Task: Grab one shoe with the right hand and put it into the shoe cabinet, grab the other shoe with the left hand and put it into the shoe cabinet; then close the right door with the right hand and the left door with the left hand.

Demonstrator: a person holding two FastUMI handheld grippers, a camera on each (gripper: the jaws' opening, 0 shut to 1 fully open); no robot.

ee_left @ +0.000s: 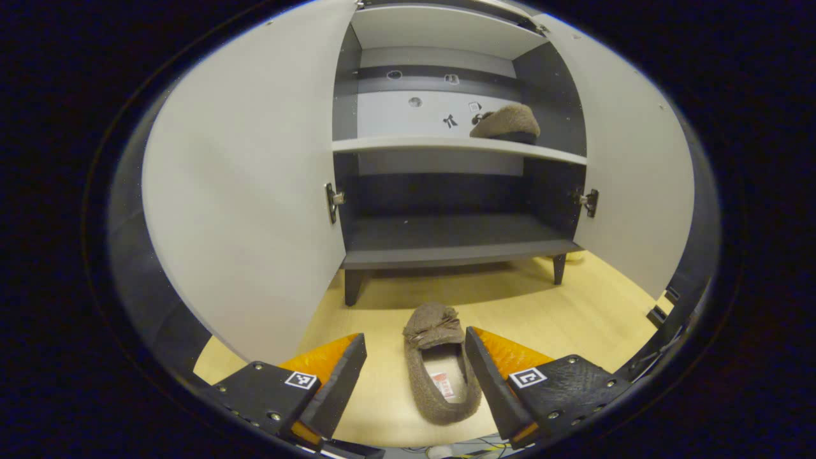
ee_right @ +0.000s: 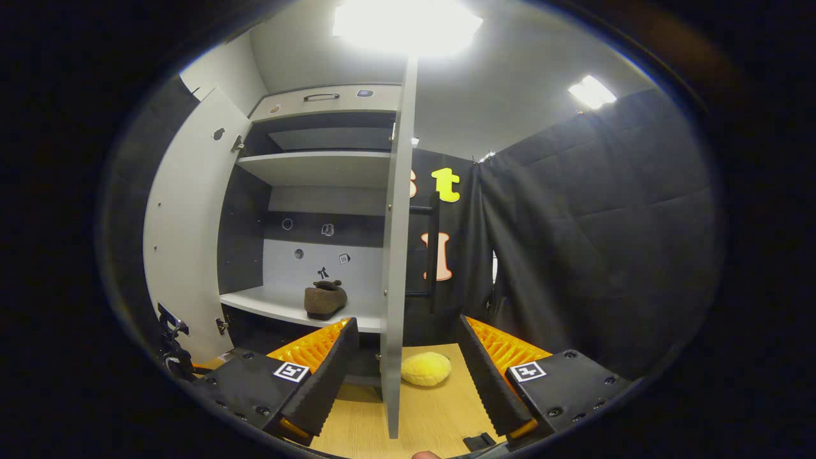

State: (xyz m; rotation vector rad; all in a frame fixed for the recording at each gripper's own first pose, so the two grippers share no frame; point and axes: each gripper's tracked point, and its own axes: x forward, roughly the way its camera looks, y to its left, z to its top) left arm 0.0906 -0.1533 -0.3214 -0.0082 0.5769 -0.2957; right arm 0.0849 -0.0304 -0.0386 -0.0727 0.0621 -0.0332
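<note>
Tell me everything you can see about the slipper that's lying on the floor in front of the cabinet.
The slipper on the floor is a brown, fuzzy moccasin-style shoe with a small bow on its toe and a pale insole bearing a label. It lies flat on the light wooden floor, sole down, toe pointing toward the open shoe cabinet. It sits between the open fingers of the left hand-held gripper; the right-hand finger looks close to its side, though contact is unclear.

Brown fuzzy shoe [ee_left: 442,366] on floor before open cabinet [ee_left: 446,146], its mate [ee_left: 507,123] seemingly upright on middle shelf

No text can be read; the shoe's [ee_left: 442,366] insole label is blurred.
</note>
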